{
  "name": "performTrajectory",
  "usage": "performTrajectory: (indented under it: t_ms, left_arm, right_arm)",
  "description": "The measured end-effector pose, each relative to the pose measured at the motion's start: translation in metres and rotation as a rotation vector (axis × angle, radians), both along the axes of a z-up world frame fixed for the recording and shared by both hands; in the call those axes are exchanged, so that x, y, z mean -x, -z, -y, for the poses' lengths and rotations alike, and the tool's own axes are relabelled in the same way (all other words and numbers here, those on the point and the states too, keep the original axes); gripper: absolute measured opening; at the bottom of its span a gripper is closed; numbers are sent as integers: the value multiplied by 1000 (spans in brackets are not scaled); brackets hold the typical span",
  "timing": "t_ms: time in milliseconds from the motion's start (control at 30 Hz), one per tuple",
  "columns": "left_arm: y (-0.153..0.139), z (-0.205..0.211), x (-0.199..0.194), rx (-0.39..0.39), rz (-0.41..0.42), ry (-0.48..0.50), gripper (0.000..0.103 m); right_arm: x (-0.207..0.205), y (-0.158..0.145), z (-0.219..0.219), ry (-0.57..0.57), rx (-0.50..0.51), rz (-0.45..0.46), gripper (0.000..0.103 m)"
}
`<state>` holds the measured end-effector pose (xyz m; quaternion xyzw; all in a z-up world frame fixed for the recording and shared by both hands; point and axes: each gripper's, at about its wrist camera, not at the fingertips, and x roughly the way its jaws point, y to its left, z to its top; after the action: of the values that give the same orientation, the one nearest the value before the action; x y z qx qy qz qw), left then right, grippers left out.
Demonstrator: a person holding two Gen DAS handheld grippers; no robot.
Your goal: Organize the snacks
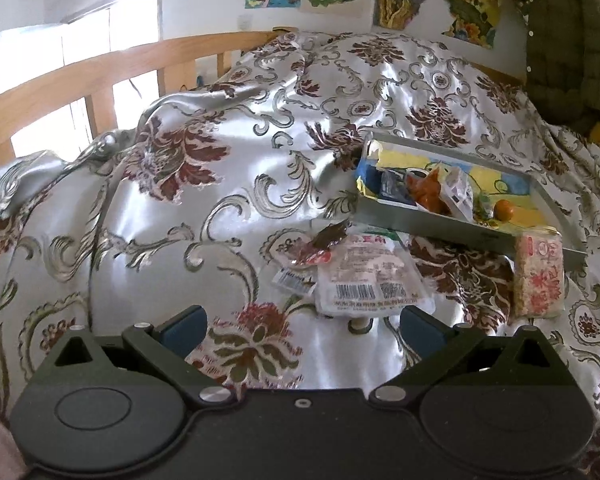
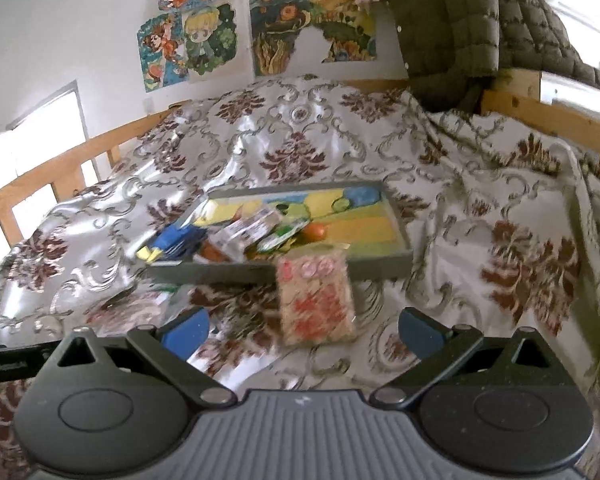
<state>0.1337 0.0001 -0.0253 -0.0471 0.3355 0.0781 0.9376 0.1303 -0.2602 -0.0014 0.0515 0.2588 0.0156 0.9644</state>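
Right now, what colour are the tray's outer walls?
Grey; the tray shows best in the right wrist view.

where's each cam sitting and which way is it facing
Left wrist: on the left hand-held gripper, low over the bedspread, facing the white snack packet; its open fingers show.
Right wrist: on the right hand-held gripper, facing the rice cracker pack; its open fingers show.
Shared: the tray, the rice cracker pack and bedspread.

A floral satin bedspread (image 1: 228, 168) covers the wooden-railed bed (image 1: 80, 76); cartoon posters (image 2: 188, 44) hang beside a green quilted jacket (image 2: 452, 24).
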Motion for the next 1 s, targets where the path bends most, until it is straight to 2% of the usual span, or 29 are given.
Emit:
performTrajectory:
  t_ms: [300,633,867,1000]
  left_arm:
    - [2,3,-33,-8,-25,50,102]
    - [15,14,-77,24,-114,184,102]
    - [31,20,-97,29,-156,195,102]
    - [36,24,-104,10,-151,214,102]
  right_arm:
    - [-41,13,11,2,6,-45,103]
    - [-76,36,3,-29,30,-126,103]
    - [-93,46,1,-23,32,-152,103]
    - [-100,49,0,-20,35,-161,103]
